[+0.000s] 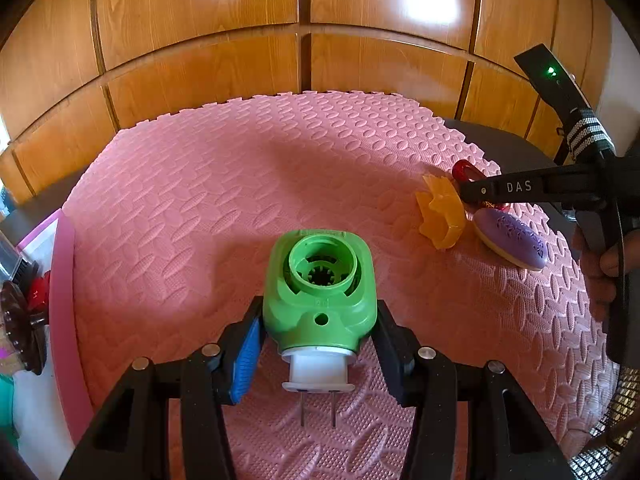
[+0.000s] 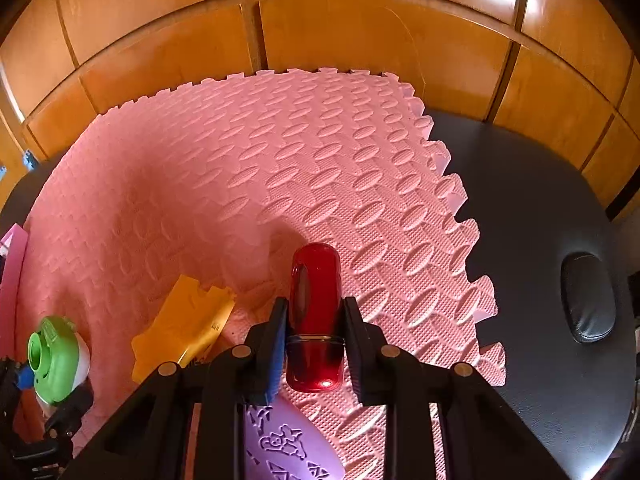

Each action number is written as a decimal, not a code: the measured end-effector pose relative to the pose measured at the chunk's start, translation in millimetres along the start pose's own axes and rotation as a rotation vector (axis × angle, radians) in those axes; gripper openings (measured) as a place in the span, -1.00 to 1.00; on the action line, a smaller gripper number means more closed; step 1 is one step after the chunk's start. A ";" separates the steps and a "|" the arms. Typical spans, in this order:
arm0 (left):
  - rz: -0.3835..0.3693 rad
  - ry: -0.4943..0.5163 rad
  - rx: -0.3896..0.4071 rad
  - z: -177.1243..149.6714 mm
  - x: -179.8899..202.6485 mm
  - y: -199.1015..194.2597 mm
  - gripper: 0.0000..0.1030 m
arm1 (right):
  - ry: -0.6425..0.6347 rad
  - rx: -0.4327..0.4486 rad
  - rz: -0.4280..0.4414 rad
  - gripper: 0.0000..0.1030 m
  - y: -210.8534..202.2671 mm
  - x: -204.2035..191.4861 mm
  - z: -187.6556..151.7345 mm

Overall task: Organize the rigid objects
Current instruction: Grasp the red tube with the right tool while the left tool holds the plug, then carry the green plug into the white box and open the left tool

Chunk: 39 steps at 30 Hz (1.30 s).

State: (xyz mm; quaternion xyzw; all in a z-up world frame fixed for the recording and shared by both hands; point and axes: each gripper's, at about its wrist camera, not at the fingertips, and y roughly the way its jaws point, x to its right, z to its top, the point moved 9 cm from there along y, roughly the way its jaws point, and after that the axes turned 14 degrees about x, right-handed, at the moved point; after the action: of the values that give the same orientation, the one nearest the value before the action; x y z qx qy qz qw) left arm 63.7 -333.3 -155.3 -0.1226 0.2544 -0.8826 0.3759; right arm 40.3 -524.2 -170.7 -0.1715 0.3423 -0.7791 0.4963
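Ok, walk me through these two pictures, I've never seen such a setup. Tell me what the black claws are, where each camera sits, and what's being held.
There is no robot: a person holds a two-finger clamp in each hand, each with a camera looking along its fingers.

The left view shows the left gripper closed on a green plug-in device. The right view shows the right gripper closed on a red capsule-shaped object.

Both work over a pink foam mat on a dark table. An orange plastic piece and a purple oval case lie on the mat.
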 end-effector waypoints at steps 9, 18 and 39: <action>0.003 0.002 0.002 0.0 0.8 0.6 0.01 | -0.059 0.031 -0.018 -0.50 -1.8 -3.1 1.2; 0.000 -0.001 -0.001 0.9 -0.4 0.3 0.00 | -0.070 0.036 -0.016 -0.50 -2.5 -3.3 1.5; 0.038 -0.061 0.094 38.6 -22.0 -67.3 0.00 | -0.135 0.077 -0.045 -0.51 -3.3 -6.6 1.9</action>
State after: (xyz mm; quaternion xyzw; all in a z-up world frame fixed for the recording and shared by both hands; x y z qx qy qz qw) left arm 54.0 -291.5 -87.0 -0.1266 0.2033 -0.8822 0.4054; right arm 42.2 -518.0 -166.5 -0.2119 0.2738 -0.7895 0.5068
